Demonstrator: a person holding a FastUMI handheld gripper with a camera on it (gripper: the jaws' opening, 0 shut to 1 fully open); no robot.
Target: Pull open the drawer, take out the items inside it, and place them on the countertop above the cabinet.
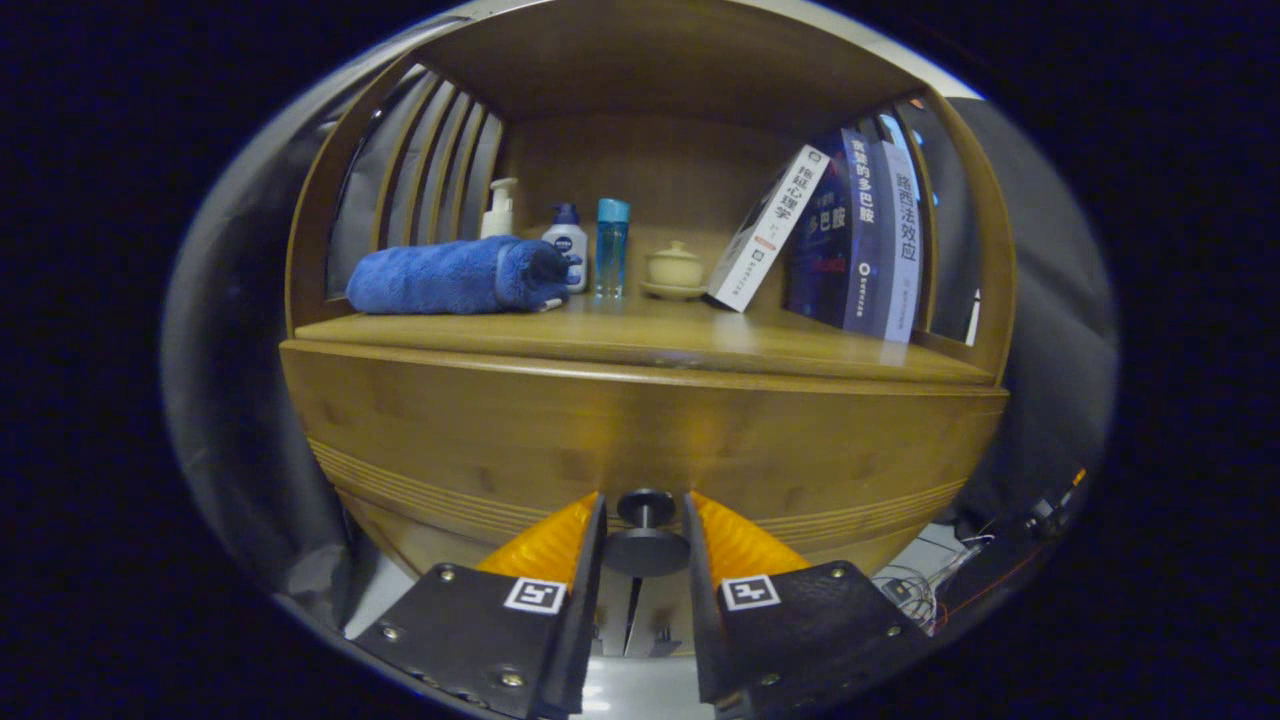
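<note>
Wooden cabinet (640, 440), seen from the gripper view: I have the tool (645, 540) level with the drawer front, its 2 fingers (548, 545) standing either side of the dark round knob (645, 525). The knob sits between the fingers, which appear to be touching or just short of its disc; I cannot tell whether both actually press on it. The tool is narrowed to roughly the knob's width and holds nothing else.

The drawer (500, 450) is closed, its front flush under the desk (660, 345), so the items inside are hidden. On the desk lie a rolled blue towel (455, 277), a pump bottle (499, 208), a white and blue bottle (567, 243), a clear blue bottle (611, 245), a small lidded cup on a saucer (675, 270) and 3 leaning books (850, 235). Bare wood shows in front of these things.

Step in hand, as I judge it: securing the knob before the pull. To do it well I would close firmly behind the disc, on the stem, so the fingers cannot slide off, then draw straight back along the drawer's run without twisting or lifting. A skewed pull could jam the drawer or rock the books.
</note>
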